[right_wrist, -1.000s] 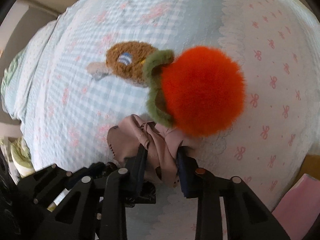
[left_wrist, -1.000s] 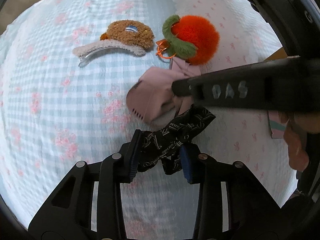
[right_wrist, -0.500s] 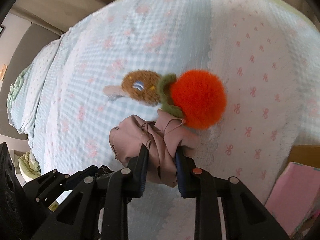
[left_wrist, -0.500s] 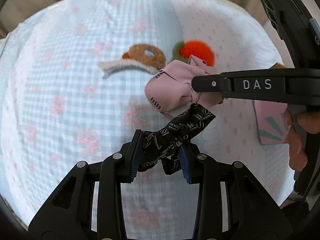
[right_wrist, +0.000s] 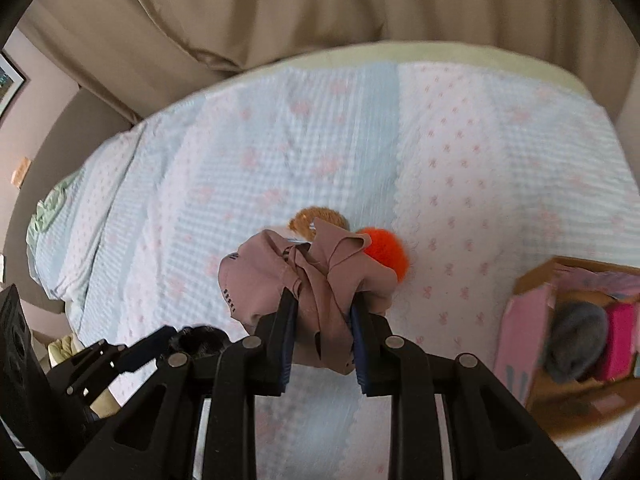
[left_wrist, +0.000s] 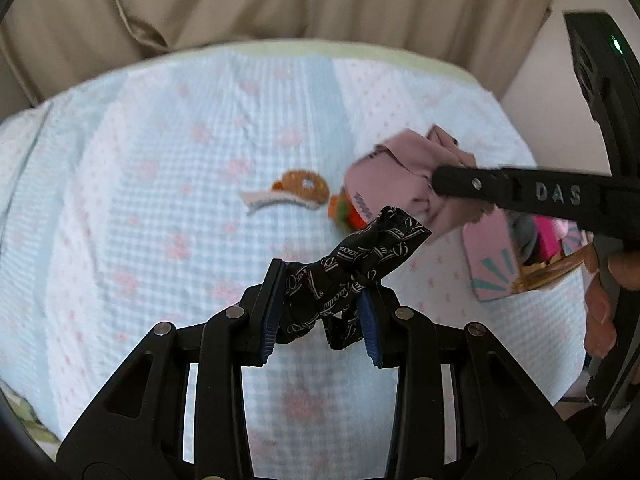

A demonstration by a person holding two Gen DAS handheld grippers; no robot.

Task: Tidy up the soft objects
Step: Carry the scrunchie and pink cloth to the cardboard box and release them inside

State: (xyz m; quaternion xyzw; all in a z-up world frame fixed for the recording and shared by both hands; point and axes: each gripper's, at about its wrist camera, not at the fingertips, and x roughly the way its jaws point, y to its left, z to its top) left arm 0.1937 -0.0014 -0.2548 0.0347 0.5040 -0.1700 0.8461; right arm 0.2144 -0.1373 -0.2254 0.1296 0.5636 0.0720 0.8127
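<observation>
My left gripper (left_wrist: 322,312) is shut on a black patterned fabric piece (left_wrist: 362,256) and holds it above the bed. My right gripper (right_wrist: 324,320) is shut on a dusty-pink cloth (right_wrist: 304,276), also lifted; the cloth shows in the left wrist view (left_wrist: 404,180) with the right gripper's finger (left_wrist: 500,190) across it. On the bedspread lie a brown fuzzy hair clip (left_wrist: 296,190) and an orange pompom with green trim (right_wrist: 386,252), partly hidden behind the pink cloth. The left gripper also shows at lower left of the right wrist view (right_wrist: 128,356).
A pale blue and pink quilted bedspread (left_wrist: 160,200) covers the bed. An open cardboard box with pink flaps (right_wrist: 580,328) sits at the right edge, holding a grey soft item (right_wrist: 576,344) and a magenta one. Beige curtains (left_wrist: 280,0) hang behind the bed.
Both grippers have risen well above the bed with their cloths held. The clip and pompom now look small and far below. The box has come into view at the right.
</observation>
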